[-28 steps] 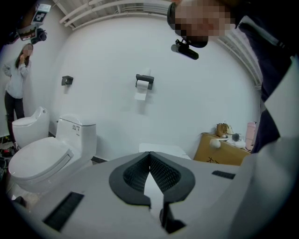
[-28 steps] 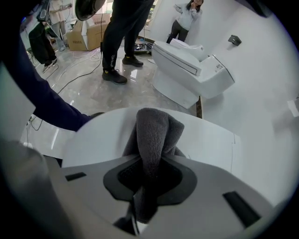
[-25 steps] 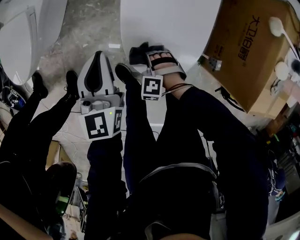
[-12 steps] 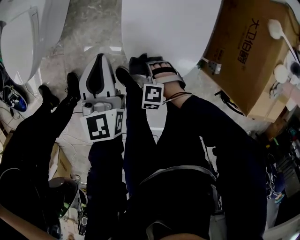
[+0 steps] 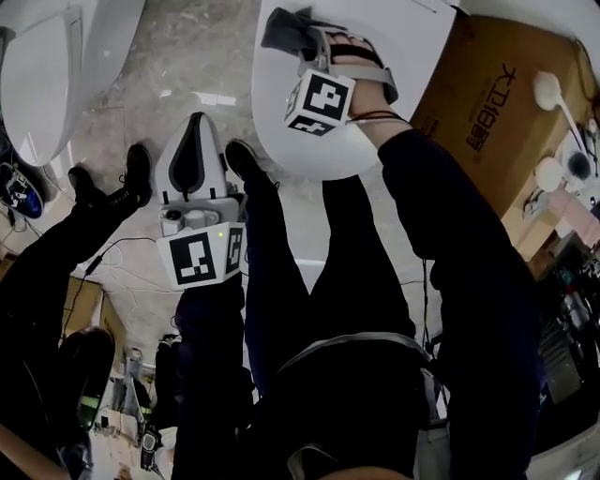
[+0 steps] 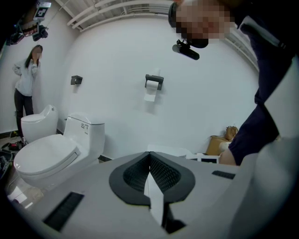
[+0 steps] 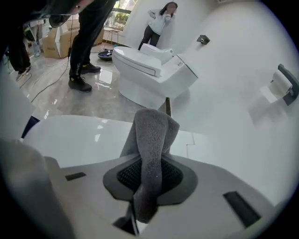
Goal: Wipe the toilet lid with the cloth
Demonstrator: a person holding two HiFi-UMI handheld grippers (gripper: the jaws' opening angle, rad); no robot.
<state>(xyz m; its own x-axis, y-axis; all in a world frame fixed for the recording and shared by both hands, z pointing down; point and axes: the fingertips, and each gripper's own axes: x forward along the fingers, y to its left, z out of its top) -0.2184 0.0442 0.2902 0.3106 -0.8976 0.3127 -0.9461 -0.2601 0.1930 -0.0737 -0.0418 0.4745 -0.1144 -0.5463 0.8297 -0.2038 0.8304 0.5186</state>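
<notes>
A white toilet lid (image 5: 375, 75) fills the top middle of the head view; in the right gripper view the lid (image 7: 79, 140) lies just beyond the jaws. My right gripper (image 5: 298, 36) reaches over the lid's far part, shut on a grey cloth (image 7: 152, 140) that sticks up from its jaws; the cloth (image 5: 281, 28) shows dark at the gripper's tip. My left gripper (image 5: 194, 150) hangs beside my leg over the floor, left of the lid, jaws shut with nothing between them (image 6: 150, 175).
A second white toilet (image 5: 42, 84) stands at the left, also visible as a toilet (image 7: 149, 70) in the right gripper view. A cardboard box (image 5: 487, 112) sits right of the lid. Another person's legs (image 5: 56, 253) stand at the left. Cables lie on the marble floor (image 5: 187, 56).
My right gripper has moved forward with the cloth, from the lid's near edge to its far part. The left gripper stays roughly where it was.
</notes>
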